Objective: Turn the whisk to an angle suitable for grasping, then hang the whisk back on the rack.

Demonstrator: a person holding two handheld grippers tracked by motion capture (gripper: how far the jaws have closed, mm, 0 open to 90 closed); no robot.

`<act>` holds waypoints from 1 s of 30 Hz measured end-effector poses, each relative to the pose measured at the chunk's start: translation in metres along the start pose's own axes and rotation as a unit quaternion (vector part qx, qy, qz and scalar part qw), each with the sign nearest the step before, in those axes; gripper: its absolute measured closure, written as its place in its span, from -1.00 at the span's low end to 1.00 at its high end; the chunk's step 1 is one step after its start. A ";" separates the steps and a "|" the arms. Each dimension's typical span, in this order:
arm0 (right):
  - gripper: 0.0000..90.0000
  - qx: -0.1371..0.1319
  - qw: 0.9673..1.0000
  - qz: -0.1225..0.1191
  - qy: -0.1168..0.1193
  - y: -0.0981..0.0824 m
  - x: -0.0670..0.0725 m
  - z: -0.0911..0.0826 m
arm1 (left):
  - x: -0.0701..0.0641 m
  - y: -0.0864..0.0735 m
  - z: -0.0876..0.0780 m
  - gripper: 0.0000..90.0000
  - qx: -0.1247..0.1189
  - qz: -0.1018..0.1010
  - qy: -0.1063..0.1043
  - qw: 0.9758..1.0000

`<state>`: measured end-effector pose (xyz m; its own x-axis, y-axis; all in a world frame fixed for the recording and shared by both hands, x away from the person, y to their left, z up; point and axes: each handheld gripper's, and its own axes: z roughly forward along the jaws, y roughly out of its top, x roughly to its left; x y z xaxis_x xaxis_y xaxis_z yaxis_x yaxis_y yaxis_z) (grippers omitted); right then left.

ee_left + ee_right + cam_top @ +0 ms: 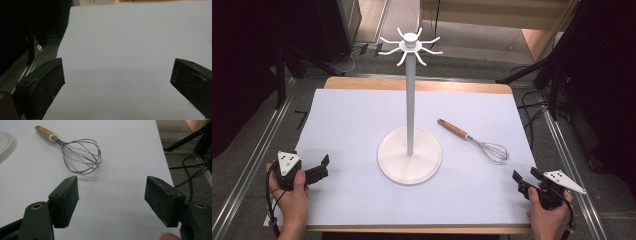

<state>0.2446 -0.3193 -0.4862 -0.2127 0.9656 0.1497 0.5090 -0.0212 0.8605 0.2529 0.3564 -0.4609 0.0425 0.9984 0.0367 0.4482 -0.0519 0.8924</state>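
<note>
A wooden-edged desk [417,85] is covered by a large sheet of pale white paper [352,120]. Near the middle of the desk stands a white utensil stand with a round flat base, a tall thin pole and a ring of curved hooks at its top [410,100]; it is upright and its hooks carry nothing. Just beside the base, toward the desk's right edge, a metal balloon whisk with a brown wooden handle [473,140] lies flat on the paper, its handle pointing toward the far edge and the stand's pole, its wire head toward the near right corner.

The left gripper [323,166], black with a grey three-cornered plate on top, is held in the person's left hand [292,192] near the desk's near left corner. Its jaws stand wide apart with nothing between them; in the left gripper view only bare paper lies beyond them.

The right gripper [523,176] is held in the person's right hand [544,215] near the near right corner. Its jaws are also spread wide and hold nothing. In the right gripper view the whisk lies ahead of the jaws, apart from them, with the rim of the stand's base at the left.
</note>
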 end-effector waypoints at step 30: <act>-0.15 0.070 0.991 -0.096 0.069 0.022 0.038 0.028 | -0.003 -0.002 -0.002 -0.99 -0.011 0.010 0.007 1.000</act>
<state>0.2713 -0.2757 -0.4757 -0.4234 0.9038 0.0626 0.5562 0.2048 0.8054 0.2503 0.3539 -0.4617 0.0390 0.9974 0.0606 0.4268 -0.0715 0.9015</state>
